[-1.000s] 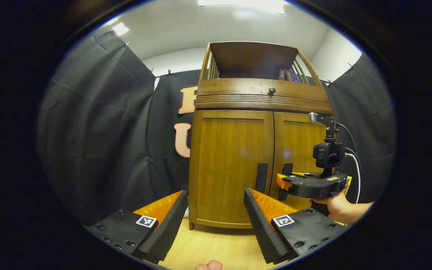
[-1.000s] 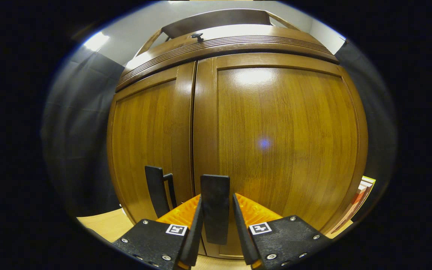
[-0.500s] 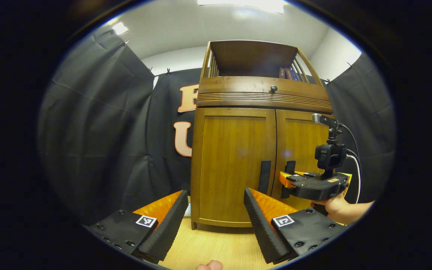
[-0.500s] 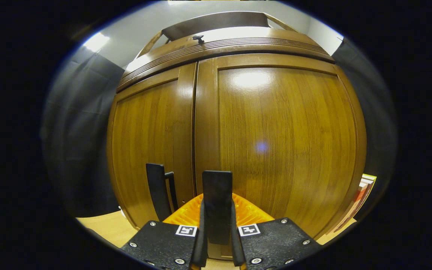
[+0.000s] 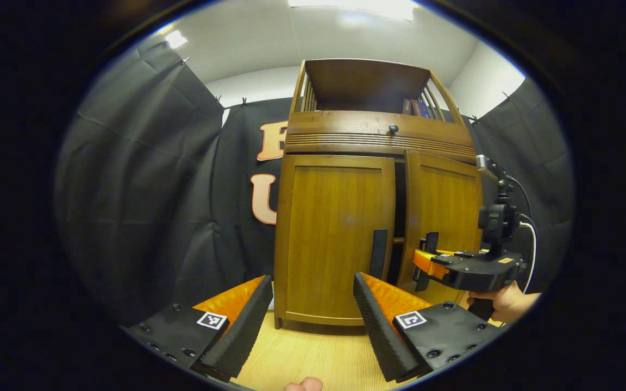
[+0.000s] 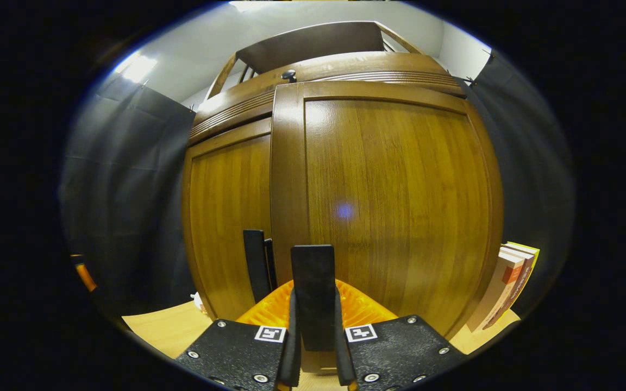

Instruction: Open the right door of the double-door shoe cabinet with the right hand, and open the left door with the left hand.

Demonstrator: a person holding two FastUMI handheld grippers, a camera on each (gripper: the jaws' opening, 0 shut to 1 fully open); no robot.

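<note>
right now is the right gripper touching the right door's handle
Touching. In the right gripper view, the right gripper has both fingers pressed flat against the sides of the right door handle, no gap either side.

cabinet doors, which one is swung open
The right door, its handle clamped by the right tongs, stands ajar; the left door sits flush.

We found no legible writing; the book spines [image 5: 415, 107] on the cabinet's top shelf [image 5: 367, 87] were too small to read.
</note>
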